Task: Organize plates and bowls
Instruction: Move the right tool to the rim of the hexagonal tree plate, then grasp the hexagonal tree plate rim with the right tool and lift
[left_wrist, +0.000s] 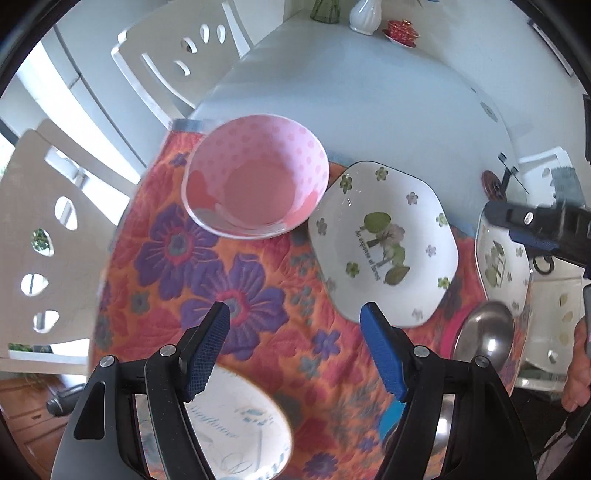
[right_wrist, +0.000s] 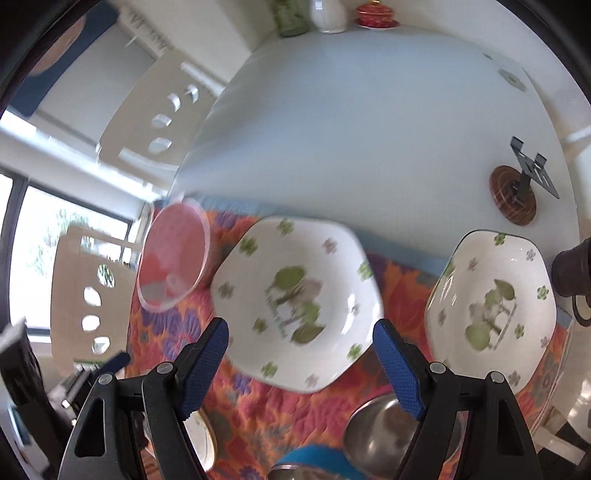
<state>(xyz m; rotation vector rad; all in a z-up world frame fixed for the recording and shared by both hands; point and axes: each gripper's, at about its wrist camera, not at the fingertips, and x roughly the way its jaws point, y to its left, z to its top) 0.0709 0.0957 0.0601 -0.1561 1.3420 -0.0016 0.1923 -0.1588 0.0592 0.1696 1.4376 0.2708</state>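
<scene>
Home dining room: glass table (right_wrist: 369, 122) with floral quilted mat (left_wrist: 229, 295), cut-out white chairs (left_wrist: 173, 62), vases at far edge (left_wrist: 364, 16).

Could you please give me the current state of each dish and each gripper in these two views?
pink bowl: upright, empty, on the floral mat.
near flower plate: flat on the mat, empty.
far flower plate: flat, empty, apart from the other.
steel bowl: upright, partly hidden.
white printed bowl: upright, under the left gripper.
left gripper: open, holding nothing.
right gripper: open, holding nothing.
</scene>
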